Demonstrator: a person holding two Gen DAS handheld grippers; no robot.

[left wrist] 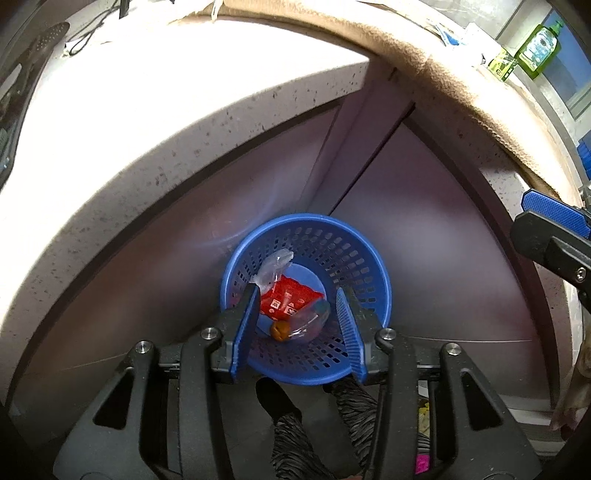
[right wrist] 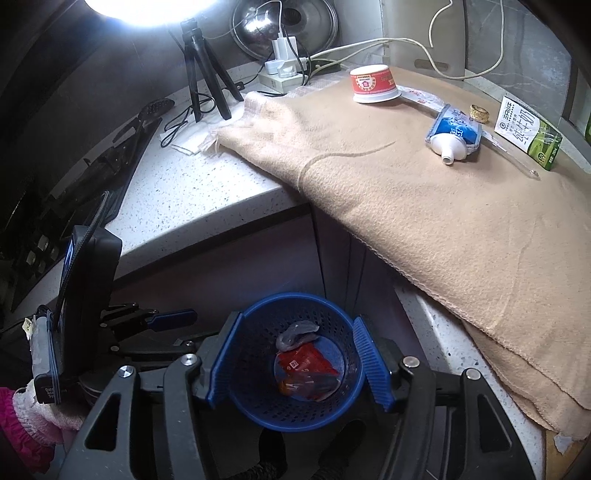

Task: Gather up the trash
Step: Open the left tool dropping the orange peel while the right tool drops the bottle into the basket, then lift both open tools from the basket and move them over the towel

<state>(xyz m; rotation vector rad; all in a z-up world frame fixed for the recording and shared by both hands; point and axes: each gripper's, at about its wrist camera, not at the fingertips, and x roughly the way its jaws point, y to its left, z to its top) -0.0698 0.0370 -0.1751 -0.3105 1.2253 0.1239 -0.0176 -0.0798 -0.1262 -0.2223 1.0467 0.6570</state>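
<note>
Red wrapper [left wrist: 286,299] inside blue basket [left wrist: 364,254]

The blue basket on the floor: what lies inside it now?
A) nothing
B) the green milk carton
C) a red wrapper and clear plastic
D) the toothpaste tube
C: a red wrapper and crumpled clear plastic lie in the blue basket; tube and carton lie on the counter cloth.

A hard lamp [right wrist: 147,7] glares at the top of the right wrist view, burning out white; the left side there falls into near-black; the cloth [right wrist: 424,192] is evenly lit and sharp; in the left wrist view the bench [left wrist: 155,96] top is blown out to white; the cabinet [left wrist: 424,229] below sits in dim purple shade; both views bow strongly at the rims, with dark corners and soft edges.
</note>
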